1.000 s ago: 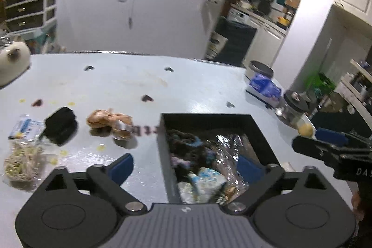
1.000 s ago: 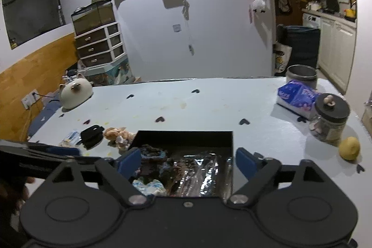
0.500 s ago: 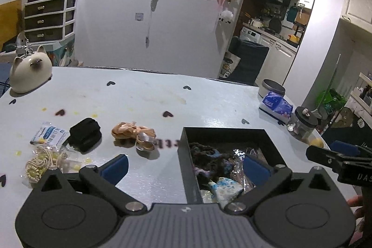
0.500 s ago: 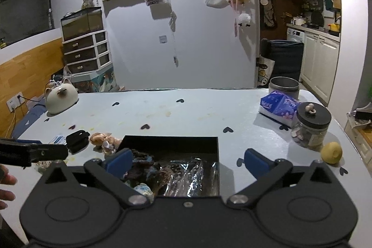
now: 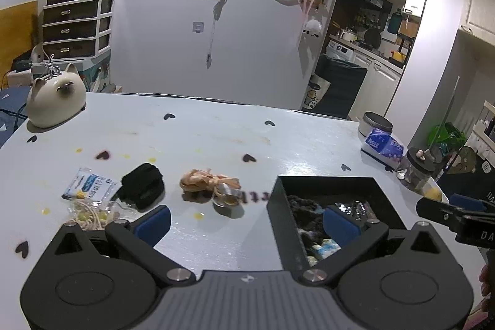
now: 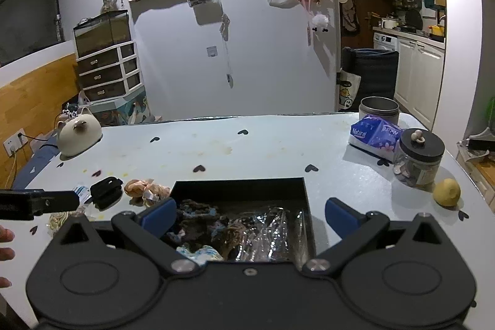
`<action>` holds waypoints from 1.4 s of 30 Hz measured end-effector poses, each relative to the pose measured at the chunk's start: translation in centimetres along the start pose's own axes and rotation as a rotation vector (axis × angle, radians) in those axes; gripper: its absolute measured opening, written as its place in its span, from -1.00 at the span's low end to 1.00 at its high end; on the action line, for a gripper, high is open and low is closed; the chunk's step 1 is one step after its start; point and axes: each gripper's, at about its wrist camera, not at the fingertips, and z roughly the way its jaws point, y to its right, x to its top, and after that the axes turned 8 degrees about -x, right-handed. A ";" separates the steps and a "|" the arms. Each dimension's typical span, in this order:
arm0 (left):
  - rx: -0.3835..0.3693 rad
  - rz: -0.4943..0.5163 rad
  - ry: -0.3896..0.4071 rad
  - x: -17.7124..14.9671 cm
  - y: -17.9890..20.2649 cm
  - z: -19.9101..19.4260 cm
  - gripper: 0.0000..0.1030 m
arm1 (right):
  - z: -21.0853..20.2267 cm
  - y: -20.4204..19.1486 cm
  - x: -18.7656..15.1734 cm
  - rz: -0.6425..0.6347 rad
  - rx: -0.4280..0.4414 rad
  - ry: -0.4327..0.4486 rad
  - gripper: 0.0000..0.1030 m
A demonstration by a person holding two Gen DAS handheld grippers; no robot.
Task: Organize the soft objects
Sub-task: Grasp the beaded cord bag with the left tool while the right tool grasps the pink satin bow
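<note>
Black square bin, crinkly soft contents

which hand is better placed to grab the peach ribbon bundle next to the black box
Left, probably. In its view the peach ribbon bundle lies just ahead of the open, empty left gripper. The right gripper, also open, sits over the black box, with the bundle off to its left.

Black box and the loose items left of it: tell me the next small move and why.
Probably ease the left tongs forward and down toward the peach ribbon bundle. It lies on the table just left of the black box, which already holds soft items, and both tongs stand open and empty.
</note>
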 end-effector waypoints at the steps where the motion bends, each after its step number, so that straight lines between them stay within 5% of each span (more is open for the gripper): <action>1: -0.001 0.000 0.000 0.1 -0.4 -0.1 1.00 | 0.1 -0.4 0.1 0.001 -0.005 -0.001 1.00; 24: -0.050 0.027 -0.038 2.0 -14.4 -2.0 1.00 | 1.1 -13.8 0.4 0.011 -0.043 -0.043 1.00; 39: -0.341 0.208 -0.244 3.8 -21.6 6.5 1.00 | 1.1 -20.3 -0.2 0.038 -0.103 -0.088 1.00; 42: -0.349 0.247 -0.270 3.7 -22.0 8.5 1.00 | 0.6 -20.7 -0.1 0.037 -0.124 -0.088 1.00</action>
